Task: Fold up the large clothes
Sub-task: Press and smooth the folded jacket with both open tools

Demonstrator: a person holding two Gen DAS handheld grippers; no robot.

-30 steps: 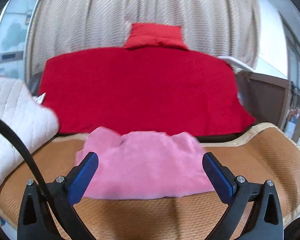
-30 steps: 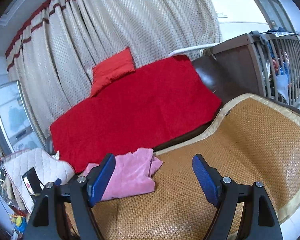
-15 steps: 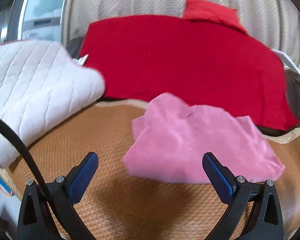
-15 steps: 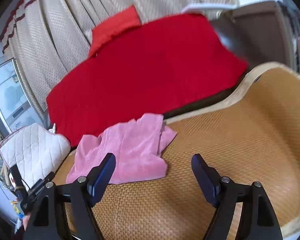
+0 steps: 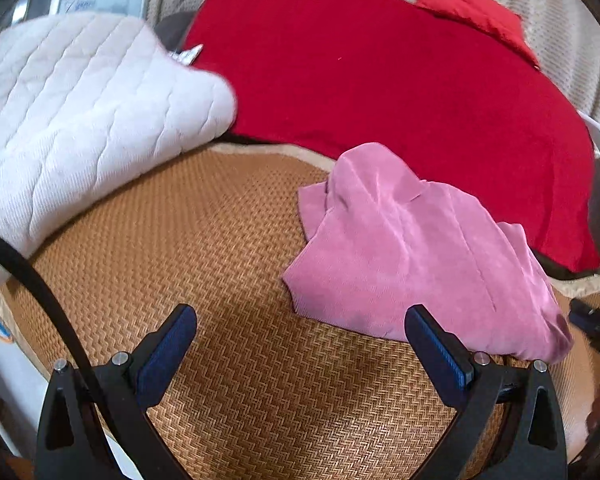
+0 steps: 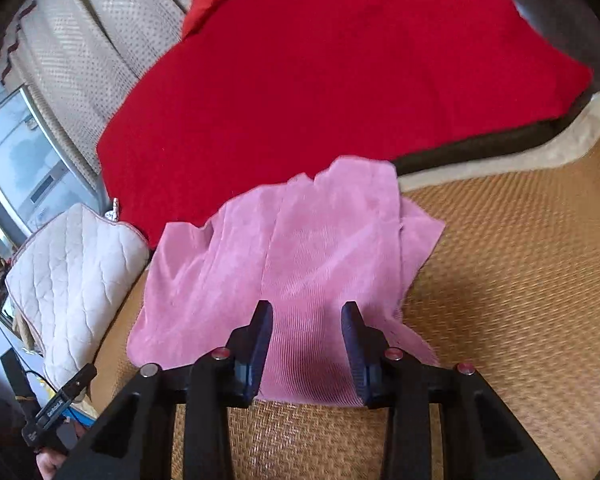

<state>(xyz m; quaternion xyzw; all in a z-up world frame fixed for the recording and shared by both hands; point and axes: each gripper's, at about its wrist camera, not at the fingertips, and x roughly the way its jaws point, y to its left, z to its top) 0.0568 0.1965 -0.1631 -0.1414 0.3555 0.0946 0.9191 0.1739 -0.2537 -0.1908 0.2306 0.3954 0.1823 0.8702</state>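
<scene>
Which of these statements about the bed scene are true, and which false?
1. The crumpled pink corduroy garment lies on the woven brown rattan mat. True.
2. The right tongs are over the garment's near edge, cloth between the jaws, which have just been closing. True.
3. The left tongs are clamped on the garment. False: they stand wide open over the mat.
4. The quilted white cushion lies on top of the garment. False: it lies apart, beside it.

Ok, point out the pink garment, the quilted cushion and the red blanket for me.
pink garment point(image 6: 300, 248): right wrist view, middle of the cloth.
quilted cushion point(image 5: 84, 120): left wrist view, centre of its top face.
red blanket point(image 5: 380, 92): left wrist view, middle of the spread.
</scene>
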